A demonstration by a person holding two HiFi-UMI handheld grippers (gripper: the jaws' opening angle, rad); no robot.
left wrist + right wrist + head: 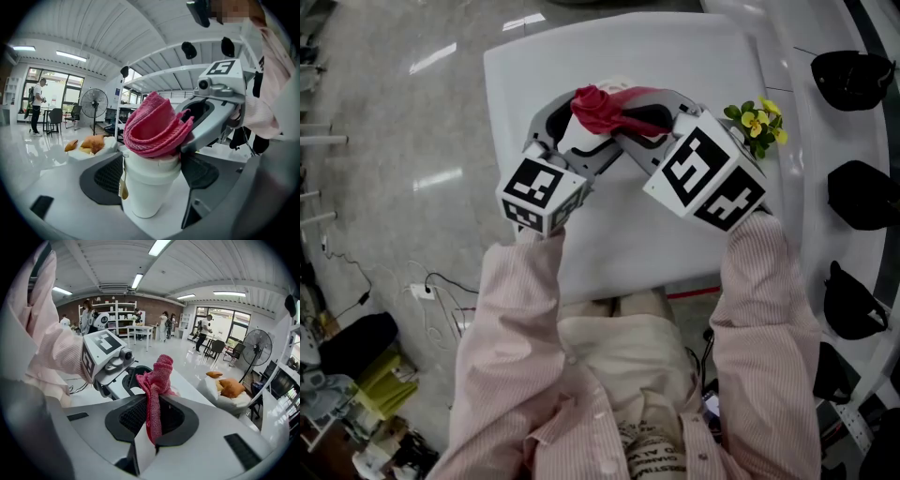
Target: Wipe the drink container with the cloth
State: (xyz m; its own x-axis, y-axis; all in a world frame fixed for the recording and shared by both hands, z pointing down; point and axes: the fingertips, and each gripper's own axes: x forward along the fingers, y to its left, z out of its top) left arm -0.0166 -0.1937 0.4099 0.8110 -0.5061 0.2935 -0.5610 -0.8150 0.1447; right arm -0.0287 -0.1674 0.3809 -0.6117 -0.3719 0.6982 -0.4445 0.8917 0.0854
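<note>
Pink cloth (pixel 154 126) sits bunched on the lid of the white cup (pixel 147 187), so you look to be in the wiping step itself, working on the top. Your left gripper (pixel 581 131) clamps the cup by its sides above the white table (pixel 609 244). Your right gripper (pixel 642 117) has its jaws pinched tight on a fold of the cloth. Next, I'd judge, you need to drag the cloth round the rim and down the wall while the left grip holds firm. In the head view the cup is almost wholly hidden under cloth and jaws. The tan mark or tag on its side is too small to name.
</note>
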